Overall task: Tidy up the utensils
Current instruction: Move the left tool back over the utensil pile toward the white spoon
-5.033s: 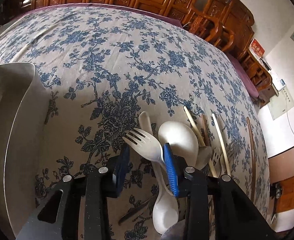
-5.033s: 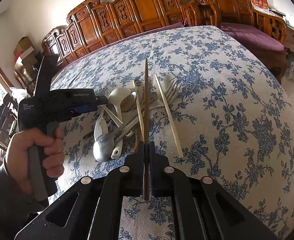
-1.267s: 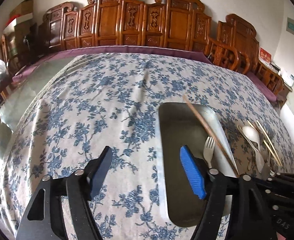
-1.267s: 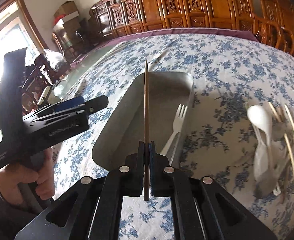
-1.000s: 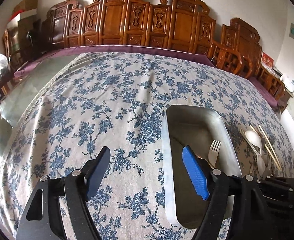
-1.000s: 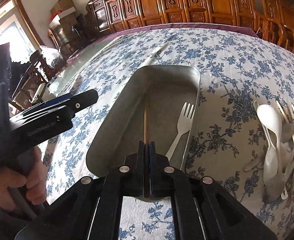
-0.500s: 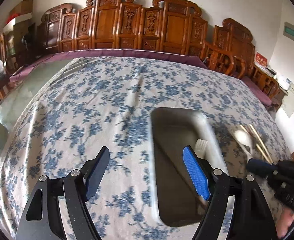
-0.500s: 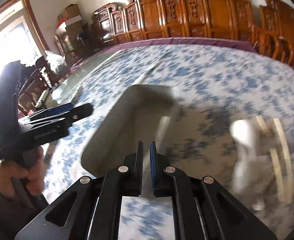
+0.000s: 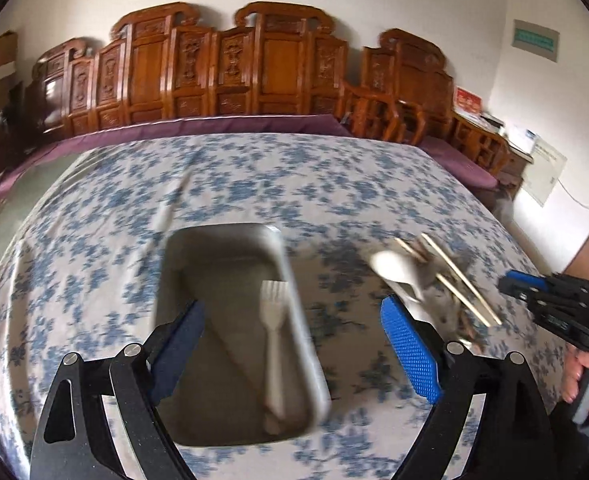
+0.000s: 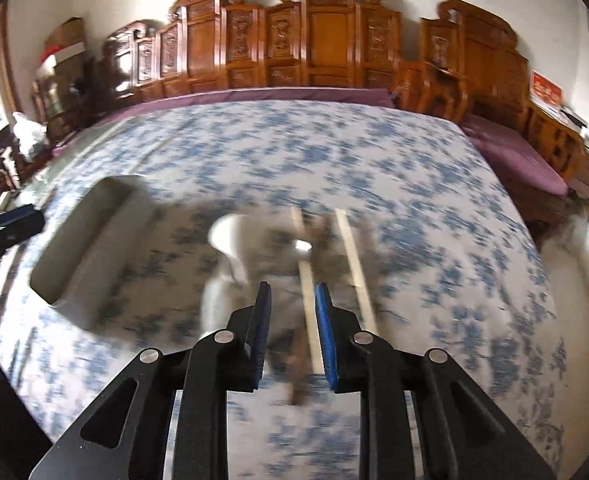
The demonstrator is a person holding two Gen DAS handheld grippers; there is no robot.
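A grey metal tray [image 9: 294, 280] lies on the blue floral tablecloth and holds a white plastic fork [image 9: 273, 320] and a brown chopstick [image 9: 230, 344]. My left gripper [image 9: 290, 316] is wide open and empty above the tray's near end. A blurred pile of utensils [image 9: 426, 280] with a white spoon [image 9: 390, 268] and pale chopsticks [image 9: 462, 284] lies right of the tray. My right gripper [image 10: 290, 300] is open and empty just above that pile [image 10: 286, 248]; the tray [image 10: 82, 240] is to its left. The right gripper also shows in the left wrist view [image 9: 534, 292].
Carved wooden chairs [image 9: 230, 68] line the table's far side, with more at the right [image 10: 494, 64]. The table edge drops off at the right [image 10: 534, 240]. The tablecloth stretches beyond the tray [image 9: 254, 168]. Both views are motion-blurred.
My right gripper let the brown chopstick go into the tray, opened, and swung right over the utensil pile. My left gripper stayed open and shifted over the tray.
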